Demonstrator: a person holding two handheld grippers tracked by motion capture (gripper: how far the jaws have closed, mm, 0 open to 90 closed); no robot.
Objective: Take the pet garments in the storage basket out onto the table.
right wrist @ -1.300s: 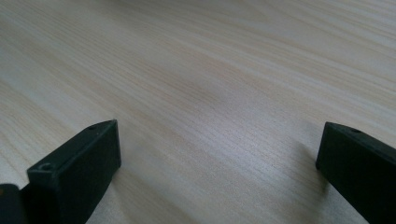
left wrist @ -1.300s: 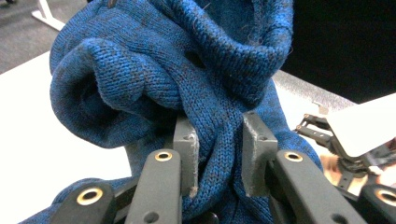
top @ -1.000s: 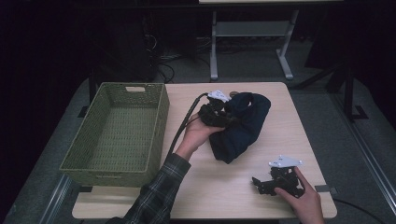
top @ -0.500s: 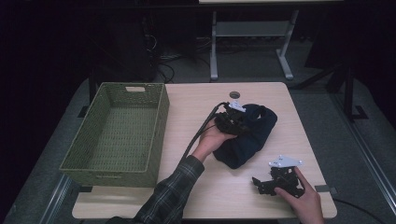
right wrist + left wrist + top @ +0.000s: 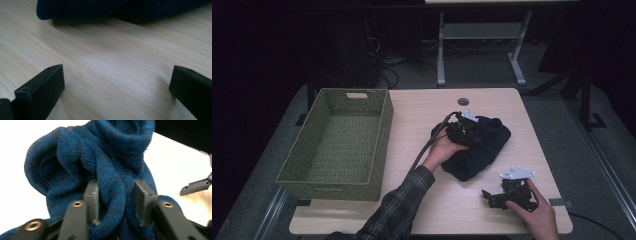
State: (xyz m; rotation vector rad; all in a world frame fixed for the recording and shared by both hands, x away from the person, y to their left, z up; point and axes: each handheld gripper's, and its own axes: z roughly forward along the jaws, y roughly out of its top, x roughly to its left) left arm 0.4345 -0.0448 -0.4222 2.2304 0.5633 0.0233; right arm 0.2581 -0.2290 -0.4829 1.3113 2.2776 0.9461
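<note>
My left gripper has just been opening, a blue knit fold between its parted jaws; my right gripper gapes over bare table.

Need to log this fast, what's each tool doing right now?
Left tool: jaws just opening, a fold of the blue knit garment between them, loose.
Right tool: open, nothing held, over bare table.

Left gripper at bottom centre, jaws just opened, a fold of the blue knitted garment between them; pale table right; other gripper's jaw tip far right.
</note>
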